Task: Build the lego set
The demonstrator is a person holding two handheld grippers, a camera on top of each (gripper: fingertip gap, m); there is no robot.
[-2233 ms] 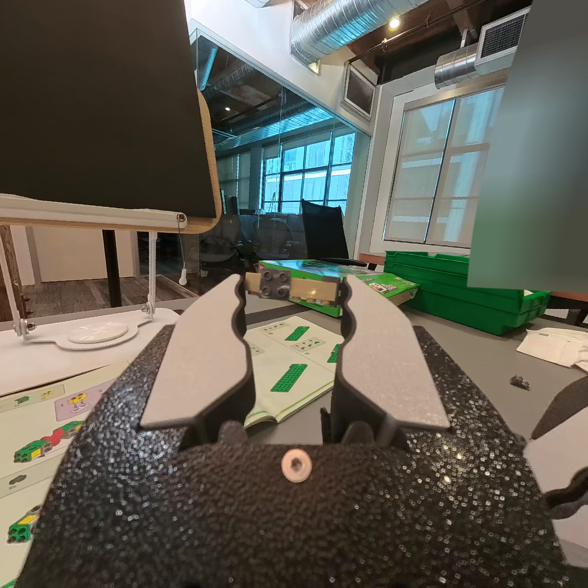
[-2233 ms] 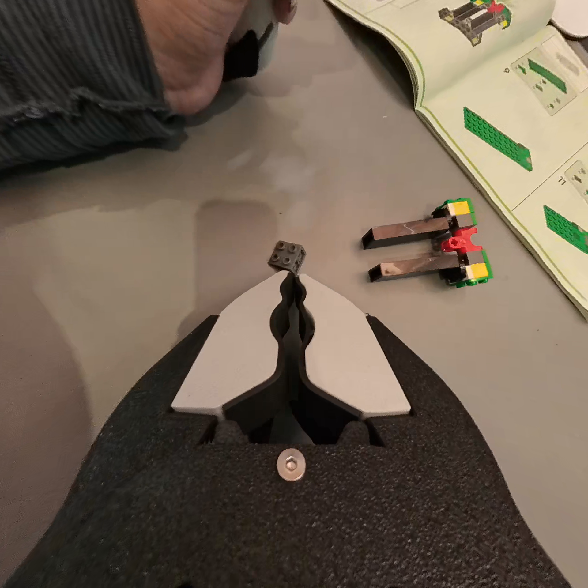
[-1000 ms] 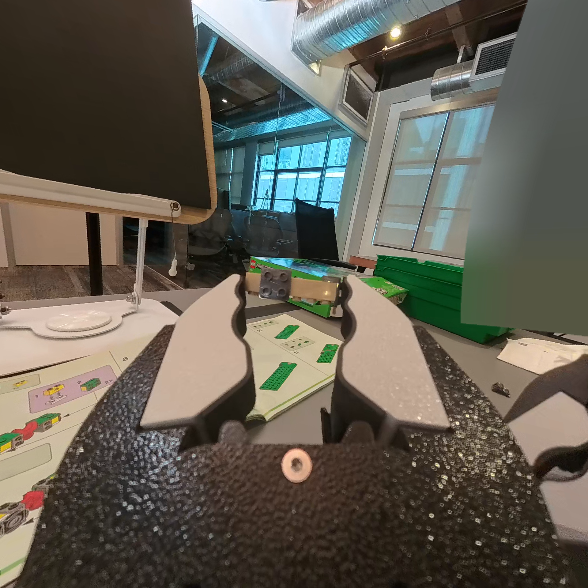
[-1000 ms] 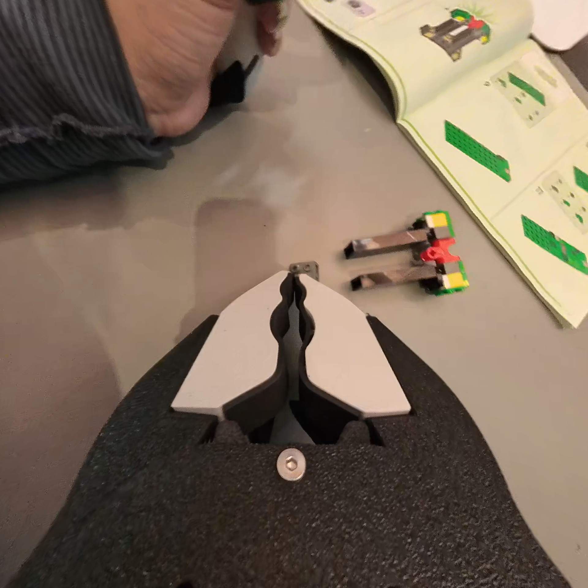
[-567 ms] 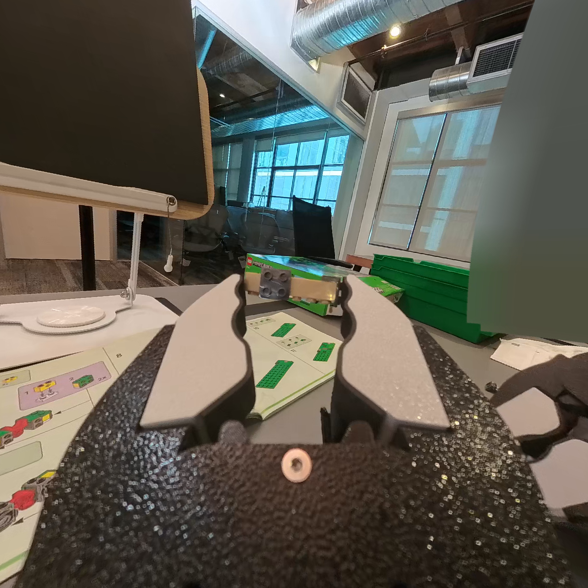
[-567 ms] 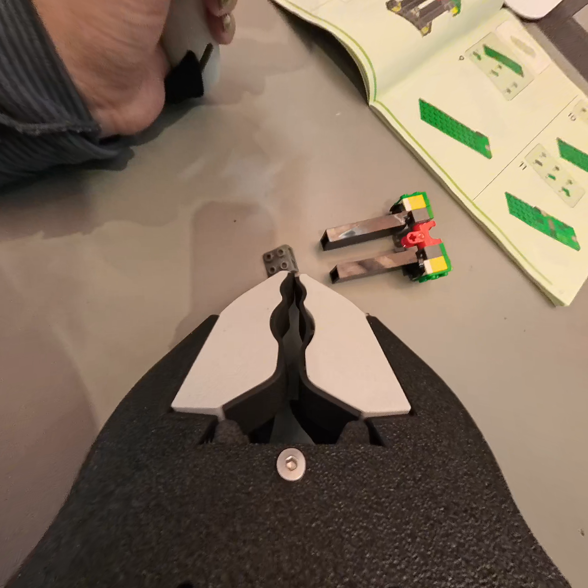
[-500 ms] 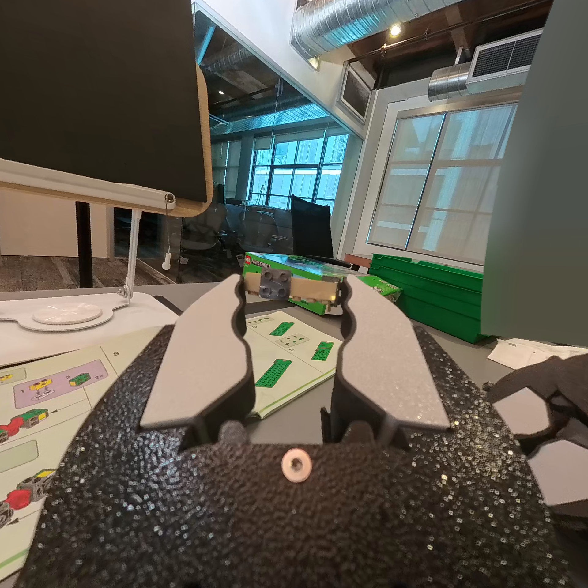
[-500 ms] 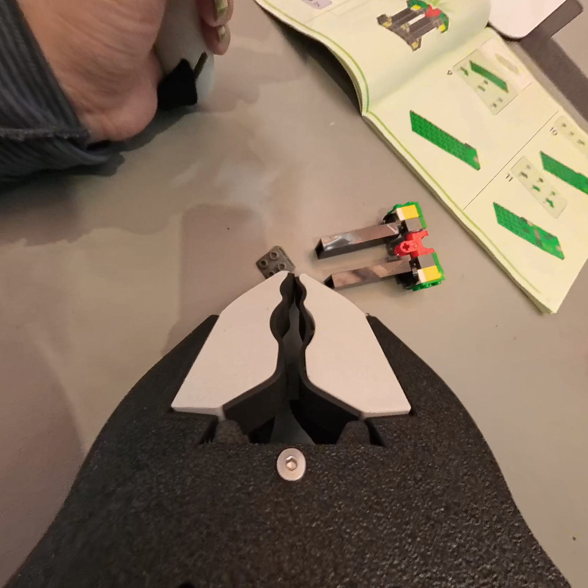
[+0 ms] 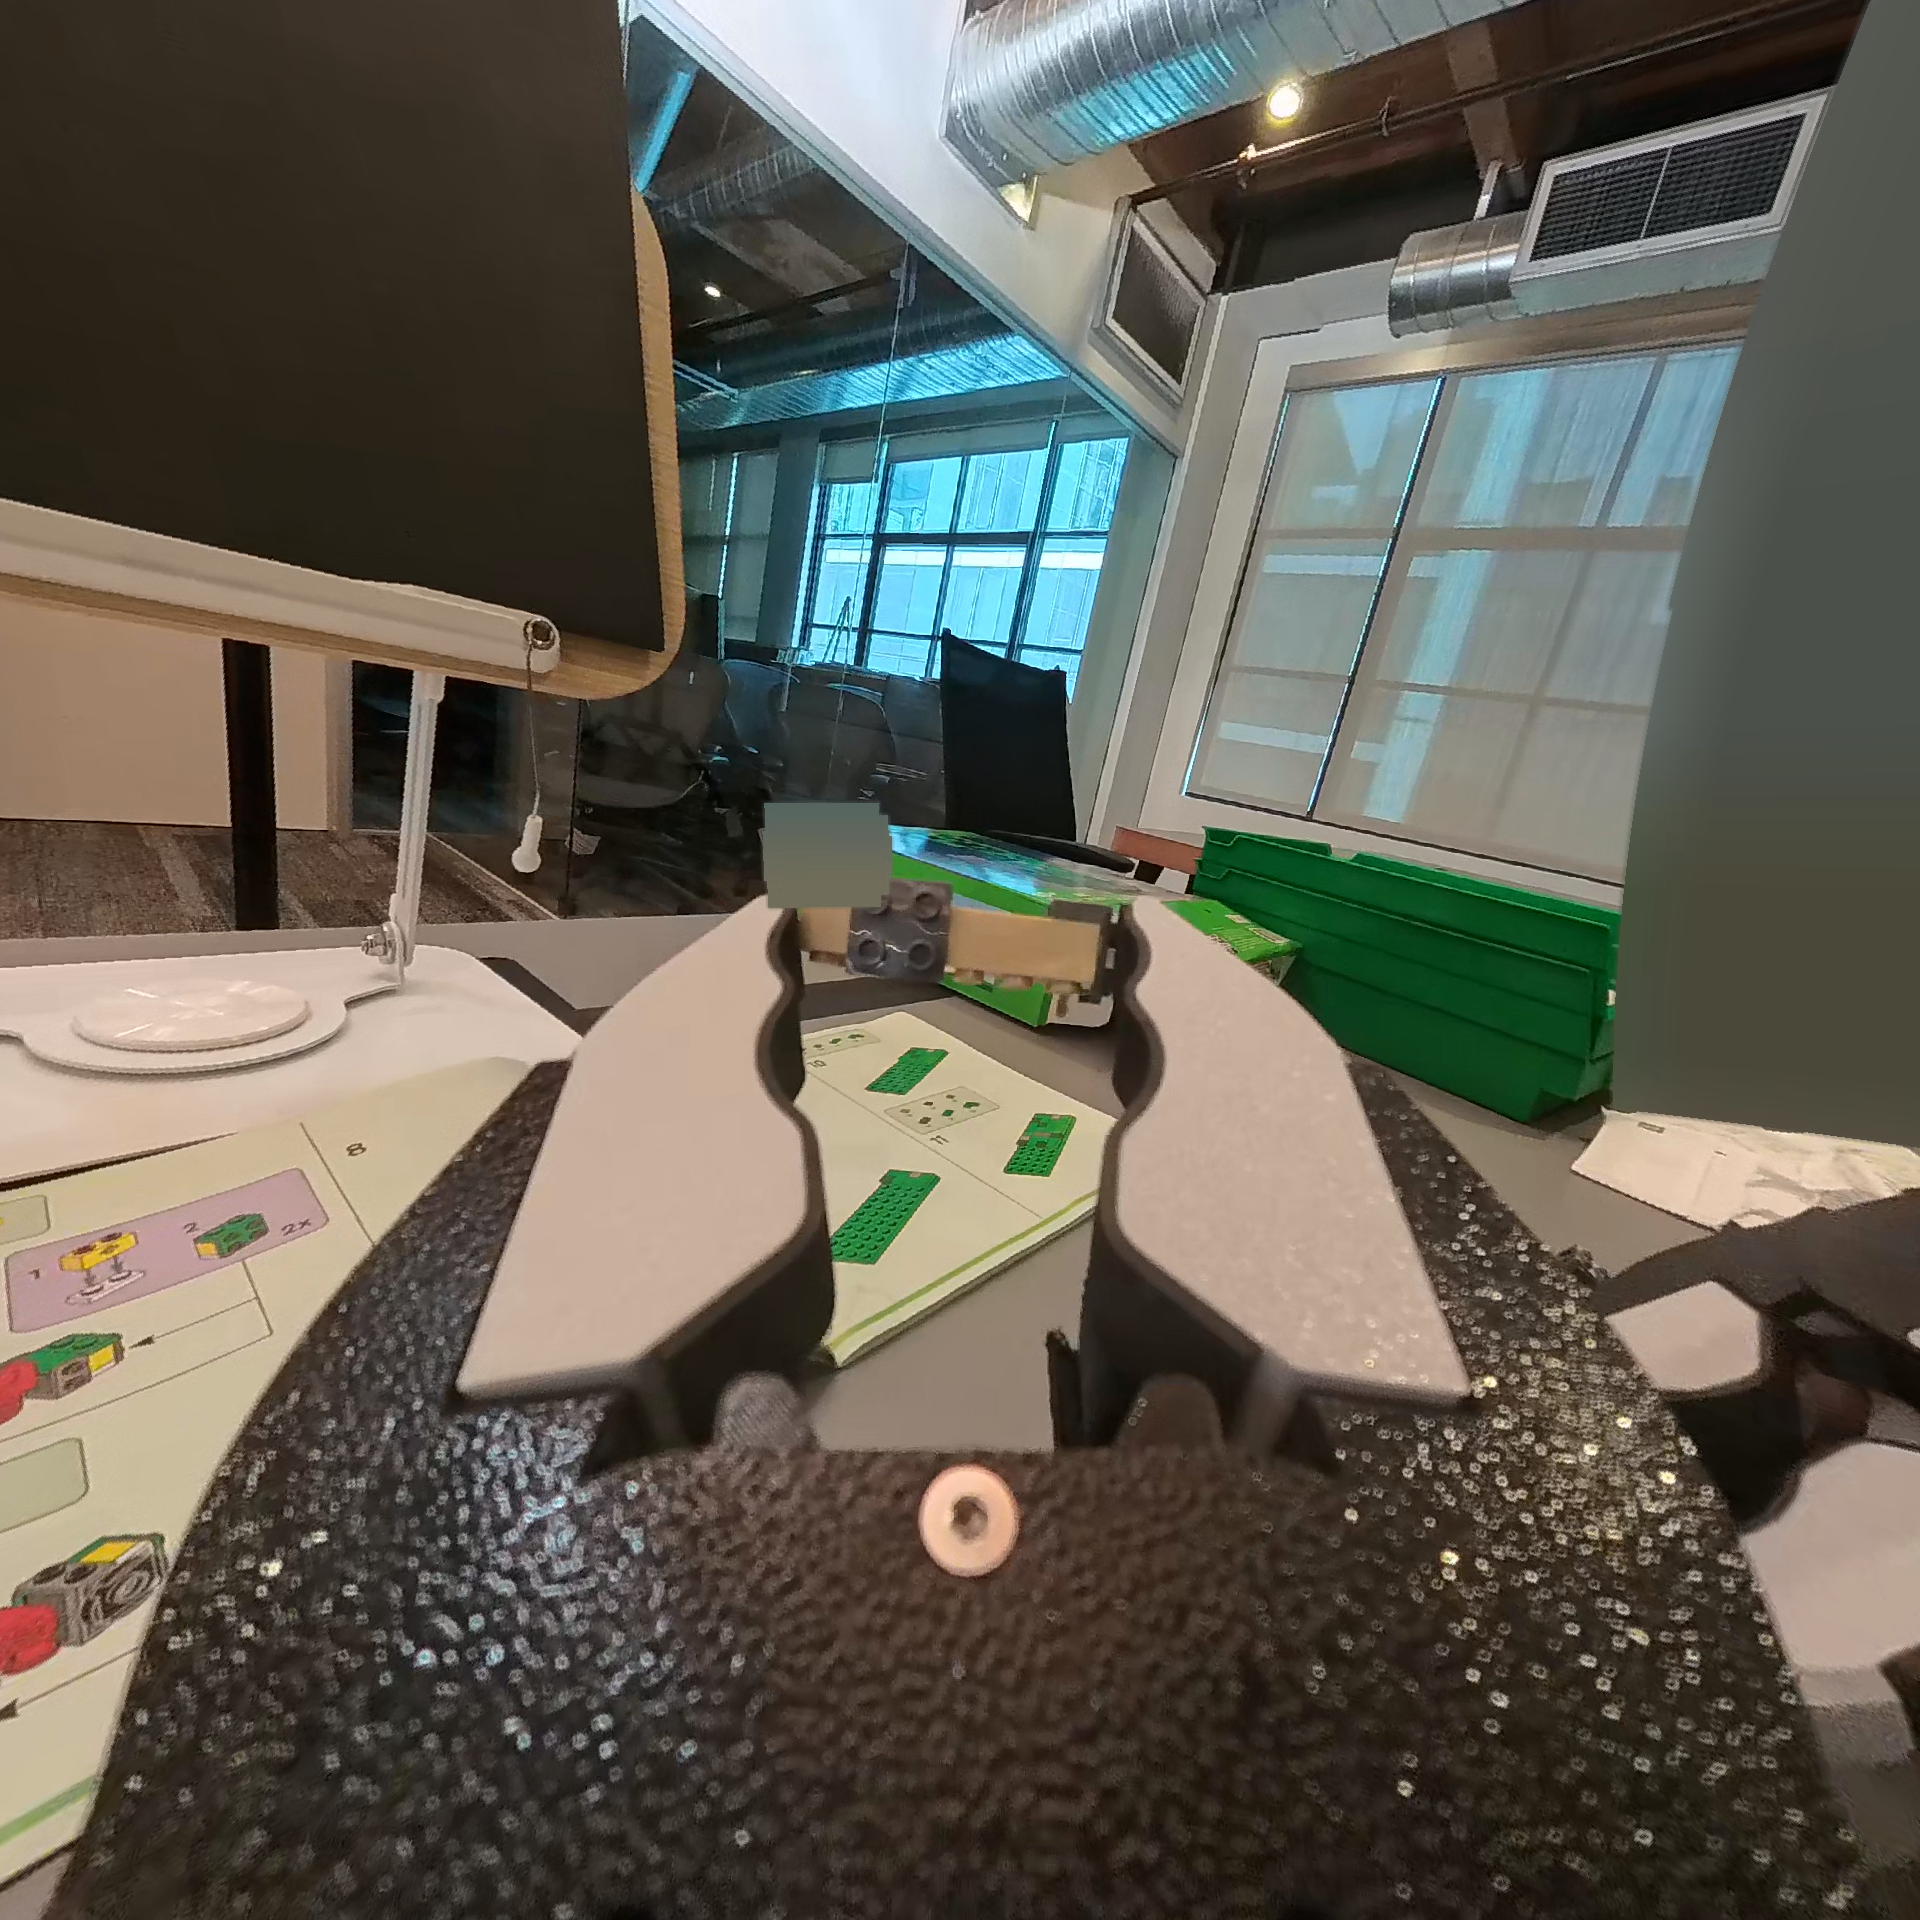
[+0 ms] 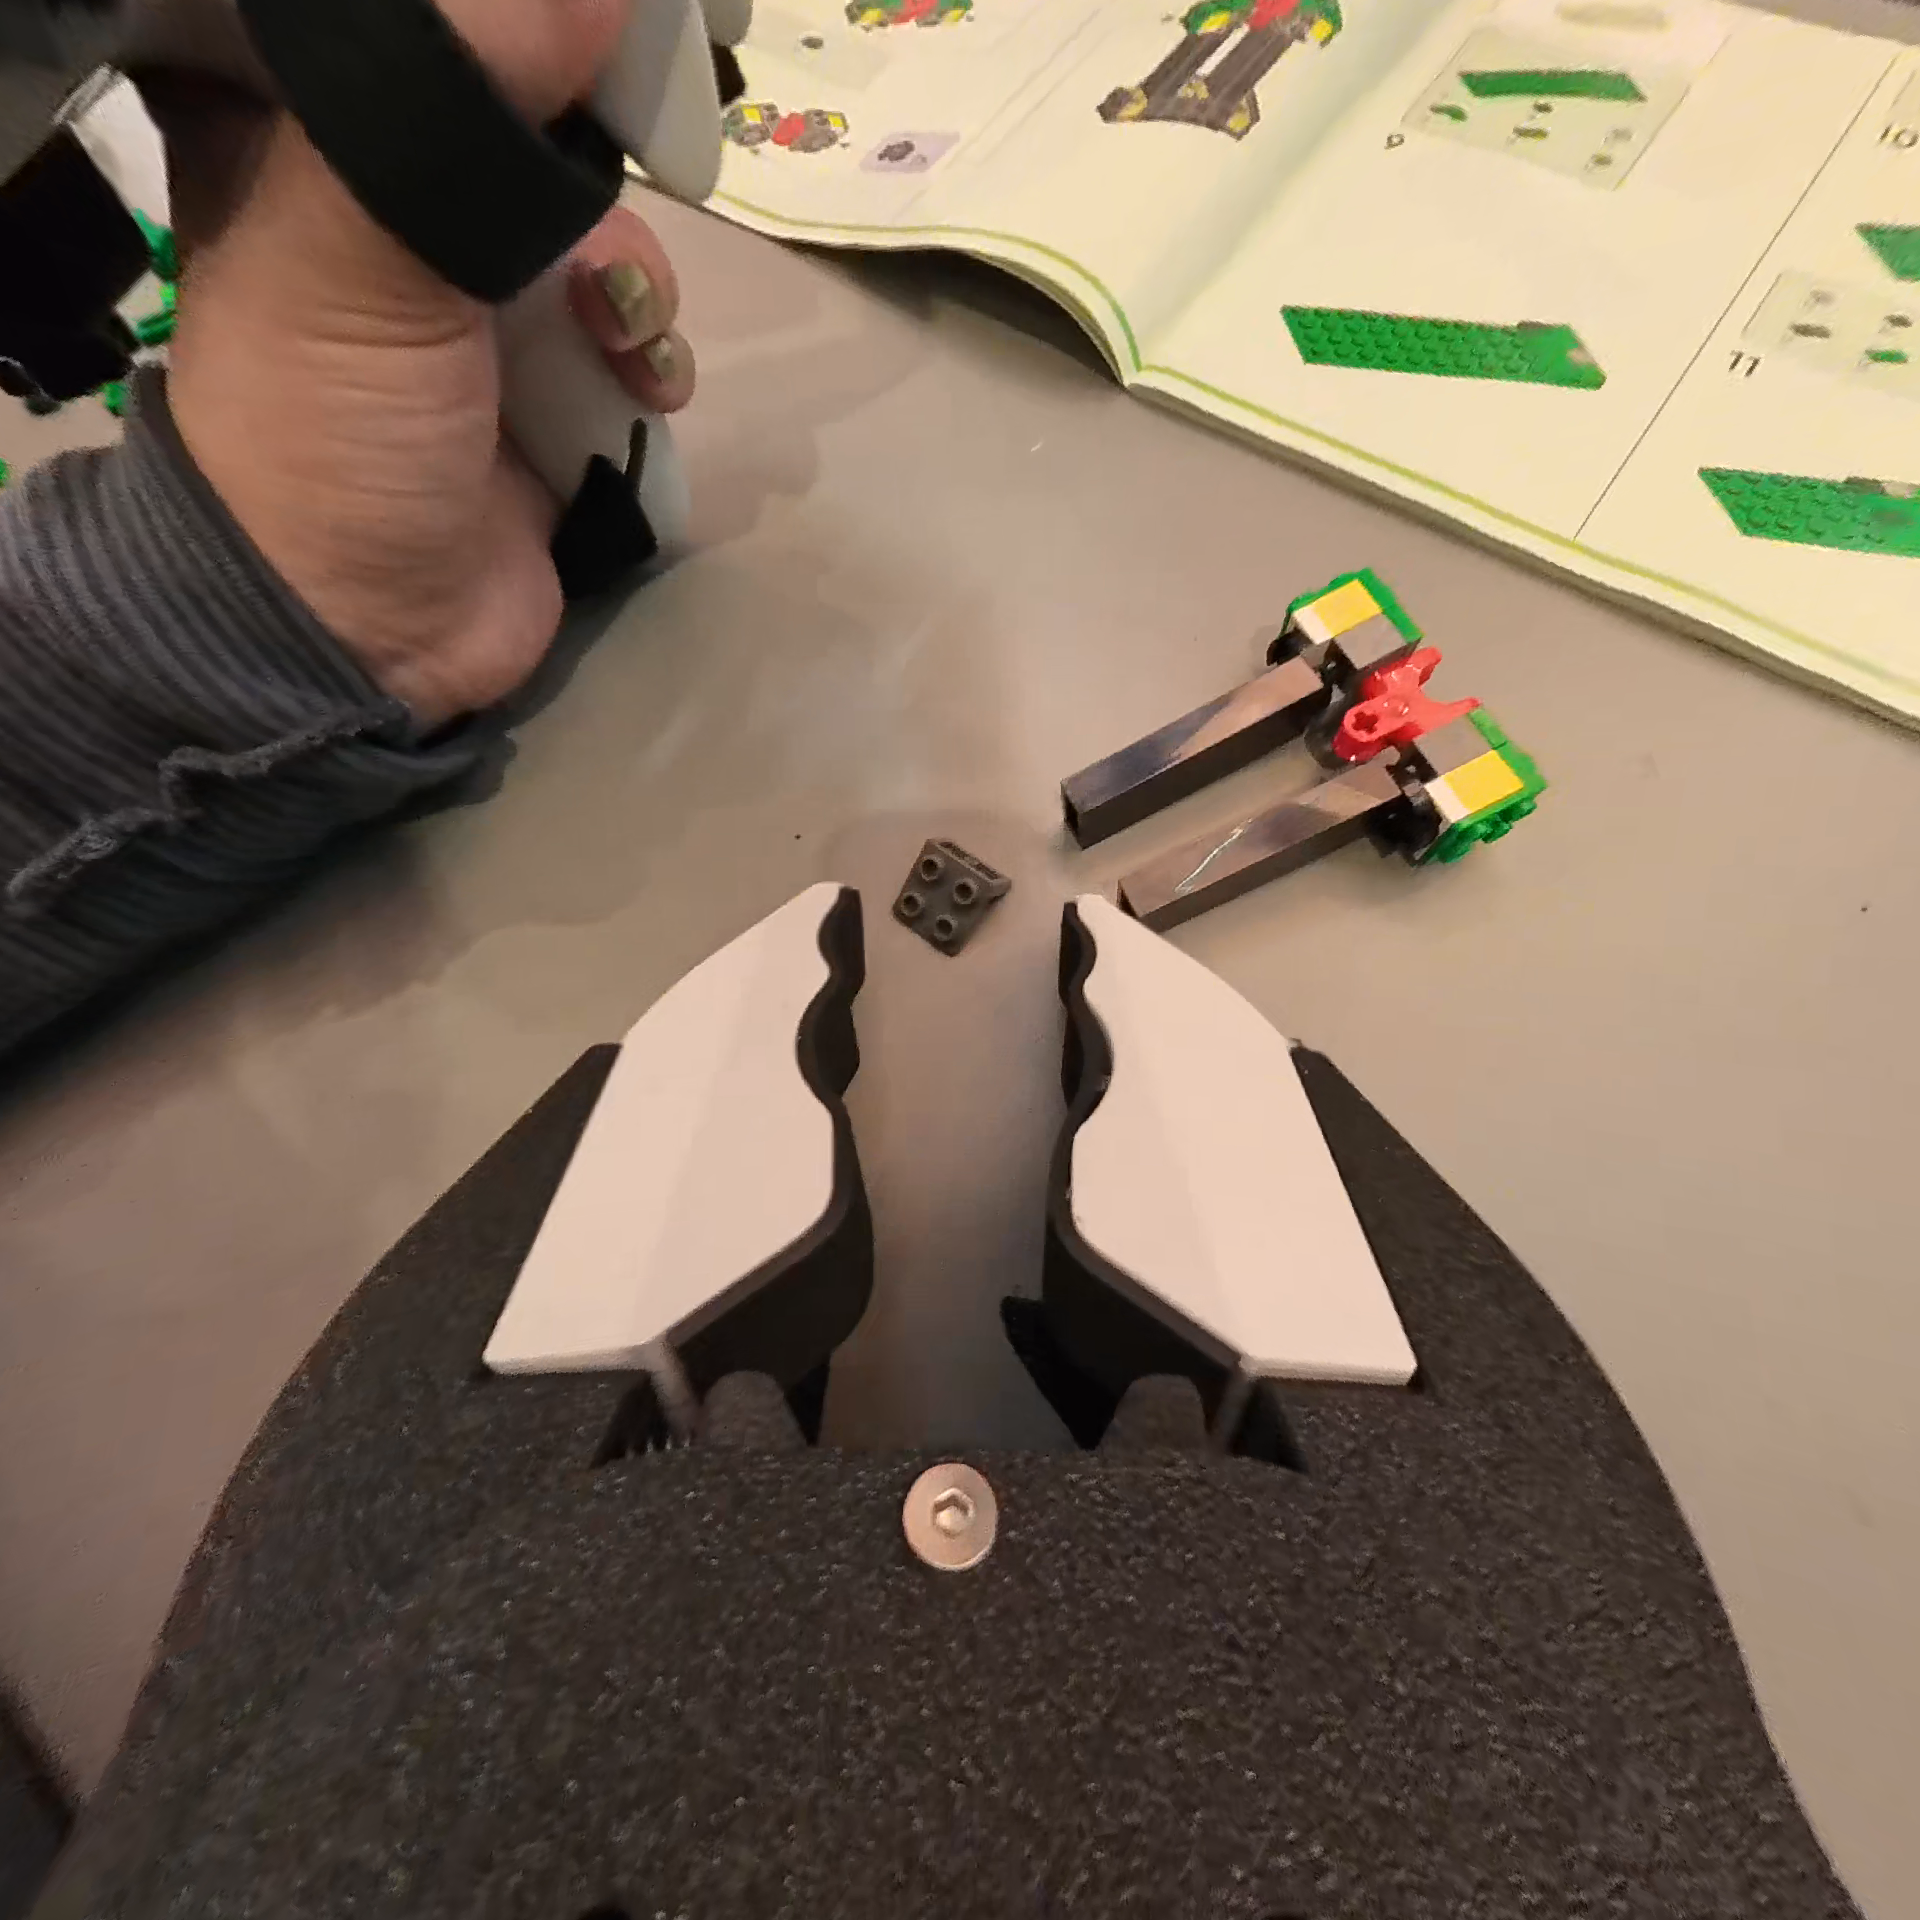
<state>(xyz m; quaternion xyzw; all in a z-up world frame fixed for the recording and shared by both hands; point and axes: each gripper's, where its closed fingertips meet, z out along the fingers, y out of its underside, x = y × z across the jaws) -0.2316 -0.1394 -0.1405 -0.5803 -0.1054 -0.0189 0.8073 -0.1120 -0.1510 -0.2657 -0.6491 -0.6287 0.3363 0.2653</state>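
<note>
My left gripper point(image 9: 956, 935) is shut on a tan lego bar point(image 9: 1023, 943) held crosswise between the fingertips, with a dark grey 2x2 plate point(image 9: 900, 931) stuck on its left part. My right gripper point(image 10: 961, 914) is open and empty, just above the grey table. A small dark grey 2x2 piece point(image 10: 949, 896) lies on the table between its fingertips, slightly ahead of them. A small assembly point(image 10: 1309, 748) of two dark bars with red, yellow and green bricks lies just right of it.
The open instruction booklet point(image 10: 1455, 260) lies at the back right and also shows in the left wrist view point(image 9: 935, 1132). A hand point(image 10: 343, 416) holding the other gripper rests at the left. A green lego box point(image 9: 997, 862), green bins point(image 9: 1434, 966) and a white lamp base point(image 9: 187, 1018) stand behind. My hands' fingertips stand some 15 centimeters from each other.
My right gripper has opened and let go of the small dark grey piece, which now lies on the table. The left gripper still holds the tan bar, nearly unmoved.
</note>
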